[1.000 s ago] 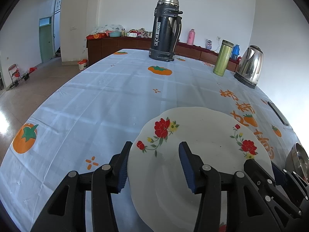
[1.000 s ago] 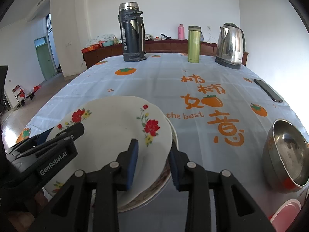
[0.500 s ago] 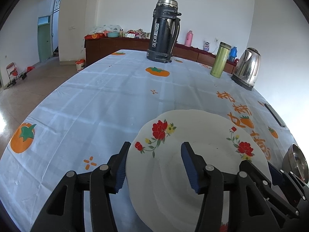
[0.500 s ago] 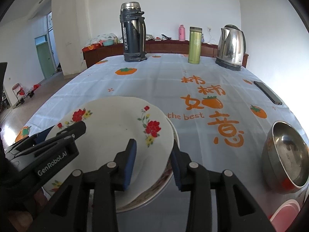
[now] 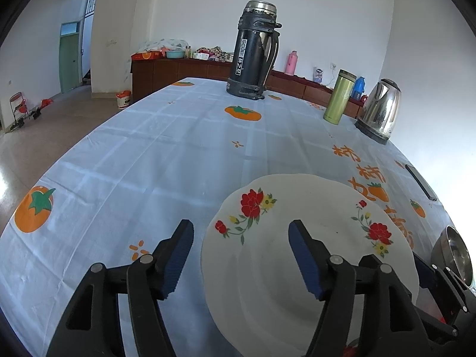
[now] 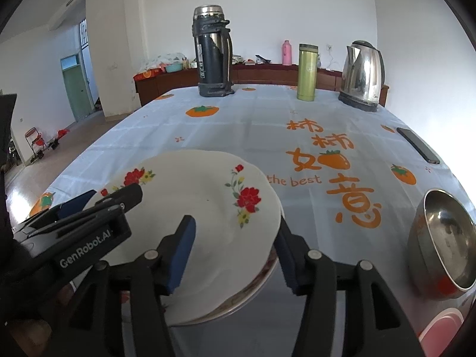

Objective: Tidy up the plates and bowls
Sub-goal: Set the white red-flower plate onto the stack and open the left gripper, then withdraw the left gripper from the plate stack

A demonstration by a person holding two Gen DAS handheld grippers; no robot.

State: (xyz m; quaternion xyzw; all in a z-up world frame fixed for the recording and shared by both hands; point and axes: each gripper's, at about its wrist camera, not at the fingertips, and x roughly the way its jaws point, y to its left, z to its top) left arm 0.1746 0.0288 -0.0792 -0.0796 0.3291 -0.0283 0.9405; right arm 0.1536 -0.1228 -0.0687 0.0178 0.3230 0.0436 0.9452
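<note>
The white flowered plate sits on top of a stack of plates in the lower centre of the right wrist view; the rim of a lower plate shows beneath it at its right edge. The top plate holds nothing. The right hand-held gripper has its jaws apart, one blue pad over the plate's surface and the other outside its right rim; whether either touches the plate cannot be told. The left hand-held gripper is likewise spread wide in the lower centre of the left wrist view, straddling the plate's left rim without closing on it. A steel bowl stands on the table at the right edge of the frame, apart from the stack; its inside shows only reflections. A pink container shows at the lower right, its contents hidden. At the upper part of the frame stand a black thermos, a green tumbler and a steel kettle. A phone lies at the right.
</note>
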